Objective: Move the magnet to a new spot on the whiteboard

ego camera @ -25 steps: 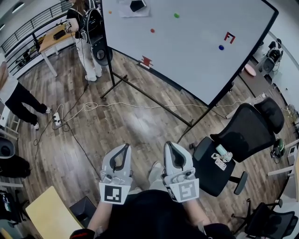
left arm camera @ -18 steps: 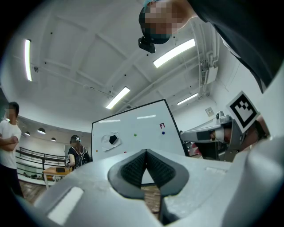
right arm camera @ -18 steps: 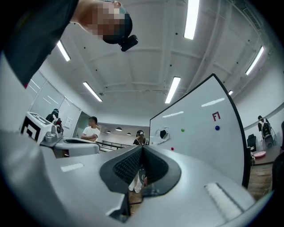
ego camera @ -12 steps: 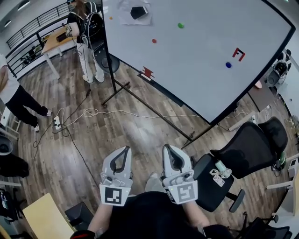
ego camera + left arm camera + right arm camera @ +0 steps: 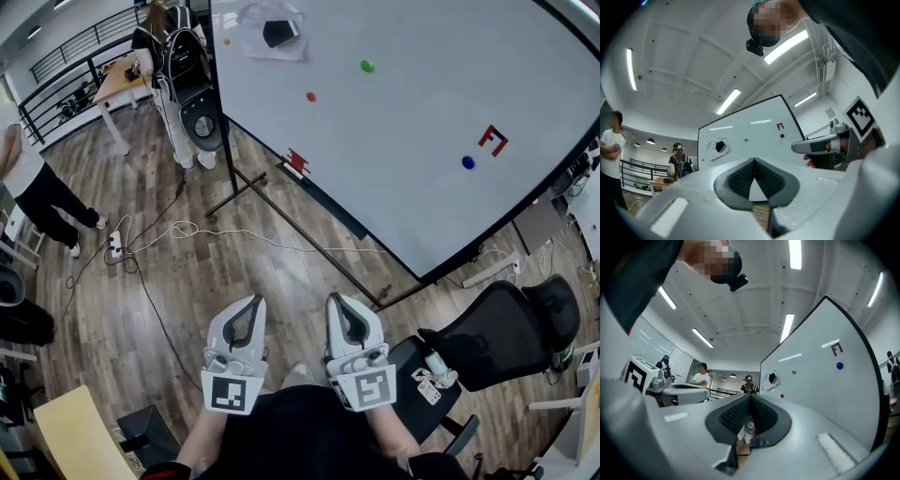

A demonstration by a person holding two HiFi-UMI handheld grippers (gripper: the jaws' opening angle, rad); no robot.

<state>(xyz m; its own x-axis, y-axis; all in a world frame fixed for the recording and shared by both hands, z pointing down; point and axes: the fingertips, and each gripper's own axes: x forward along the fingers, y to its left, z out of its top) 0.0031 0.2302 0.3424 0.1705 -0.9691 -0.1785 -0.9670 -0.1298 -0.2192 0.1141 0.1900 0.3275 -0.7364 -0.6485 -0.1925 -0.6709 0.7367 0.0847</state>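
The whiteboard (image 5: 412, 103) stands on its frame ahead of me, some way off. On it sit a green magnet (image 5: 367, 67), a red magnet (image 5: 310, 97), a blue magnet (image 5: 468, 162) and a small orange one (image 5: 226, 41). A red F-shaped mark (image 5: 493, 140) is just above the blue magnet. Close to my body, my left gripper (image 5: 251, 301) and right gripper (image 5: 338, 299) point side by side at the board, both shut and empty. In the left gripper view the green magnet (image 5: 746, 139) and blue magnet (image 5: 782, 136) show far beyond the jaws.
A black office chair (image 5: 497, 328) stands at my right. A white cable (image 5: 234, 230) trails across the wooden floor by the board's stand (image 5: 309, 202). One person (image 5: 37, 187) stands at the left, another (image 5: 169, 56) beside a desk. A yellow tabletop corner (image 5: 84, 436) lies at lower left.
The whiteboard has grown larger and come lower in the head view, and the chair has slid toward the lower right. Both grippers stay shut in the same place before my body.
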